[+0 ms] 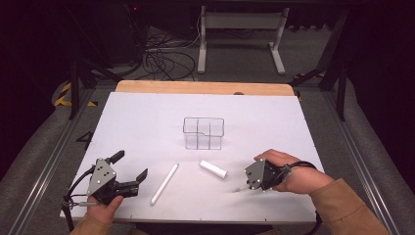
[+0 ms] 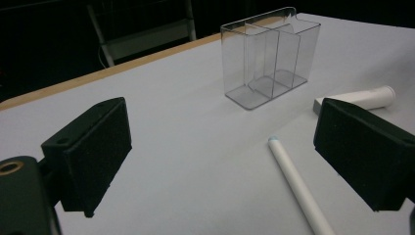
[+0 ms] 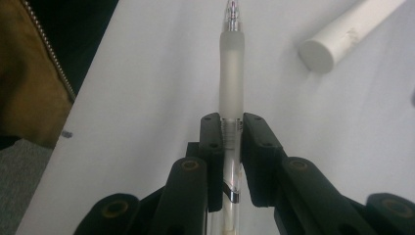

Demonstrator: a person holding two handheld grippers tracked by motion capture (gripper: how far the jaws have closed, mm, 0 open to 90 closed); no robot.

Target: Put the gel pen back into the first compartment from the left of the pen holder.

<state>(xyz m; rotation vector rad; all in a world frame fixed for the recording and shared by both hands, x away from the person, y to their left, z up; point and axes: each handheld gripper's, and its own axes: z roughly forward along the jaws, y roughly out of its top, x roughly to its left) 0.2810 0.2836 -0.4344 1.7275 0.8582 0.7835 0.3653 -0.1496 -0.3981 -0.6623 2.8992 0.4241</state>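
Note:
My right gripper (image 3: pixel 231 122) is shut on a clear pen (image 3: pixel 231 73) with a frosted grip, whose tip points away along the jaws. In the high view this gripper (image 1: pixel 247 185) sits at the front right of the white table (image 1: pixel 147 117), the pen's tip (image 1: pixel 238 189) sticking out to the left. My left gripper (image 1: pixel 130 165) rests at the front left with its jaws wide open and nothing between them. A long white pen (image 1: pixel 164 183) lies just right of it. A short white tube (image 1: pixel 213 169) lies mid-table, and behind it stands a clear divided box (image 1: pixel 203 132).
The left gripper view looks between the open fingers (image 2: pixel 93 147) at the long white pen (image 2: pixel 298 186), the tube (image 2: pixel 364 98) and the clear box (image 2: pixel 269 58). A wooden edge (image 1: pixel 205 88) borders the table's far side; a desk frame and cables stand on the floor beyond.

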